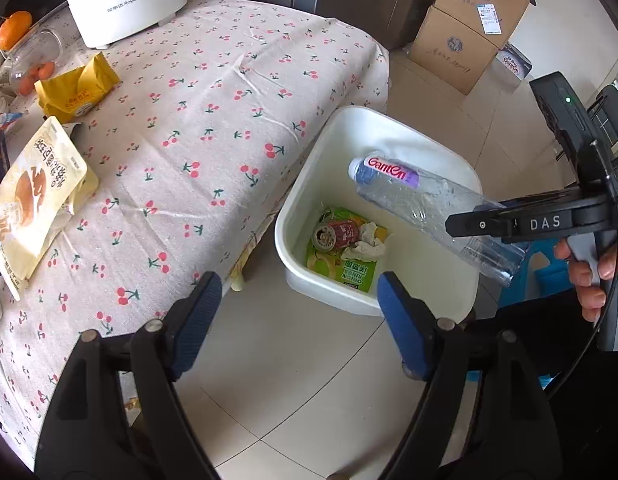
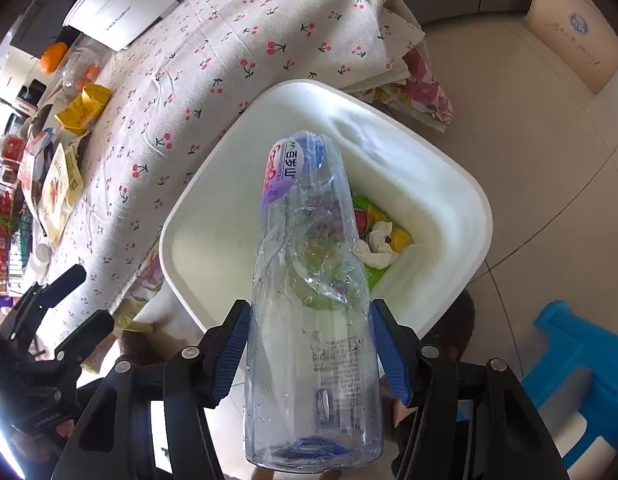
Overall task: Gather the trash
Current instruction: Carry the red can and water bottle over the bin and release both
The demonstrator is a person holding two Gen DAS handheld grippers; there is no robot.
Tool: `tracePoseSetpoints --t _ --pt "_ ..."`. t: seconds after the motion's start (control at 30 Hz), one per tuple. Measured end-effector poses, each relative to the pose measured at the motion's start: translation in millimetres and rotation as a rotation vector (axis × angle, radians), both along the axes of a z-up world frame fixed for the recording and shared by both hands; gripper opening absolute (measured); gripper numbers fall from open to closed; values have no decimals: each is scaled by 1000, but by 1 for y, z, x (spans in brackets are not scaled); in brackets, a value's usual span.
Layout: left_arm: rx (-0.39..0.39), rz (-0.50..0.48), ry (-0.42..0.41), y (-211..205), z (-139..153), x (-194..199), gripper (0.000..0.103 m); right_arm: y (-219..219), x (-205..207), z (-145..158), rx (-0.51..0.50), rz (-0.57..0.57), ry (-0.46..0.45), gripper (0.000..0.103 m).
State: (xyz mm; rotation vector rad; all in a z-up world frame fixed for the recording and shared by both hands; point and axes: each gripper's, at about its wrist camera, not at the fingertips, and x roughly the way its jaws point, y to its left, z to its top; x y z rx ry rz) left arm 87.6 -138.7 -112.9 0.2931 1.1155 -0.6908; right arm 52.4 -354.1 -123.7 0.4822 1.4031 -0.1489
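My right gripper [image 2: 309, 344] is shut on an empty clear plastic bottle [image 2: 309, 300] with a purple label, held tilted over the white trash bin [image 2: 213, 216]. In the left wrist view the bottle [image 1: 421, 204] hangs above the bin [image 1: 441, 280], gripped by the right gripper [image 1: 469, 226]. The bin holds a red can [image 1: 335, 234], a green snack bag [image 1: 349, 270] and crumpled tissue [image 1: 367, 244]. My left gripper [image 1: 299, 300] is open and empty, above the floor by the table edge.
The cherry-print table [image 1: 197, 112] carries a cream snack bag [image 1: 33, 196], a yellow wrapper [image 1: 77, 88], a white cooker [image 1: 125, 0] and oranges [image 1: 15, 28]. Cardboard boxes [image 1: 465, 32] stand behind. A blue stool [image 2: 581, 380] is right of the bin.
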Motion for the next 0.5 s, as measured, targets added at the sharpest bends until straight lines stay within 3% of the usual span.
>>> tracePoseSetpoints --t 0.27,0.37,0.5 --pt "11 17 -37 17 7 -4 81 11 20 -13 -41 38 72 67" --pt "19 28 -51 25 10 -4 82 16 24 -3 -72 43 54 76" --pt "23 49 -68 36 13 -6 84 26 28 14 -99 60 13 80"
